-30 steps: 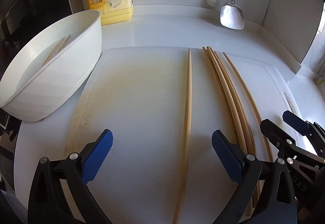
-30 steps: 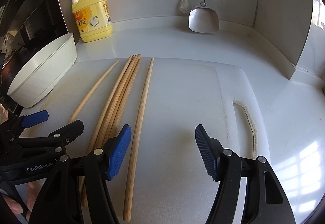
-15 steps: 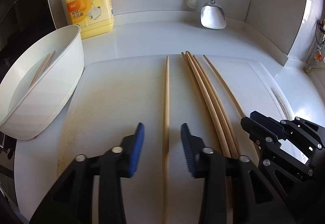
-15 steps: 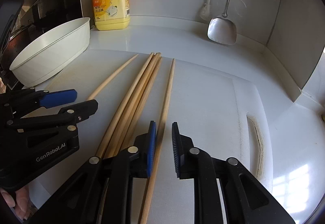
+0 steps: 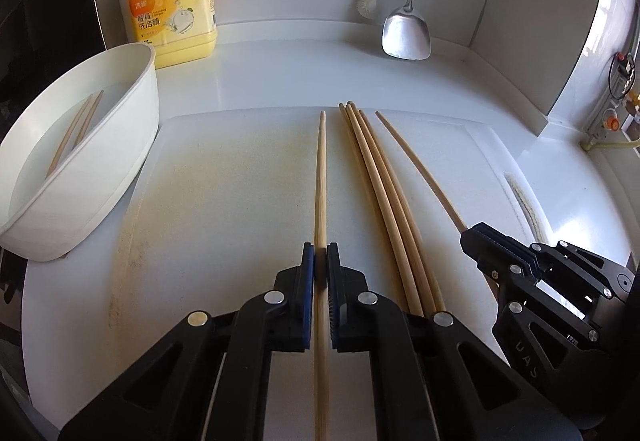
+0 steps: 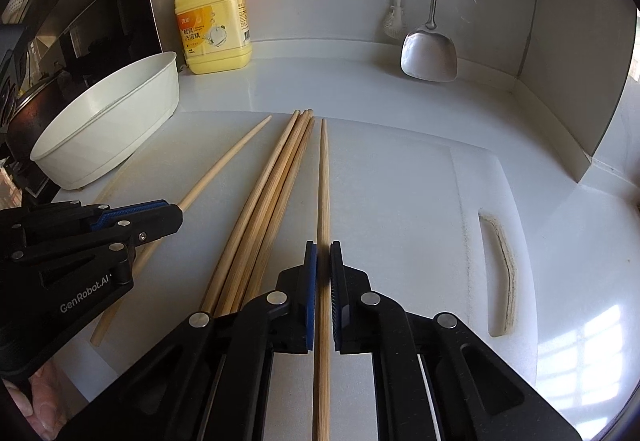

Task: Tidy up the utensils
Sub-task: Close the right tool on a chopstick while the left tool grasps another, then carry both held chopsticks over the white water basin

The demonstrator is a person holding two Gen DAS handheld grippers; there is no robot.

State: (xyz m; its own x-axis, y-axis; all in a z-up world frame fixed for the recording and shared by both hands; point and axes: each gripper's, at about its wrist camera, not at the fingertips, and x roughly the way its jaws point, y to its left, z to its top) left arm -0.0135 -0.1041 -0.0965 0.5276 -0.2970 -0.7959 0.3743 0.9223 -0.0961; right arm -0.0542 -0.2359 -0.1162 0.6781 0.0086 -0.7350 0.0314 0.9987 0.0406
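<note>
Chopsticks of pale wood lie lengthwise on the white cutting board (image 5: 224, 201). The left gripper (image 5: 320, 261) jaws have just closed on the leftmost chopstick (image 5: 320, 177); the right gripper (image 6: 323, 259) jaws have just closed on the rightmost chopstick (image 6: 323, 177). A loose bundle (image 6: 276, 177) lies between them.

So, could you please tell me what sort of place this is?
Most likely a home kitchen counter: a yellow dish-soap bottle stands by the wall, a metal spatula hangs there, and chopsticks lie on a white cutting board.
</note>
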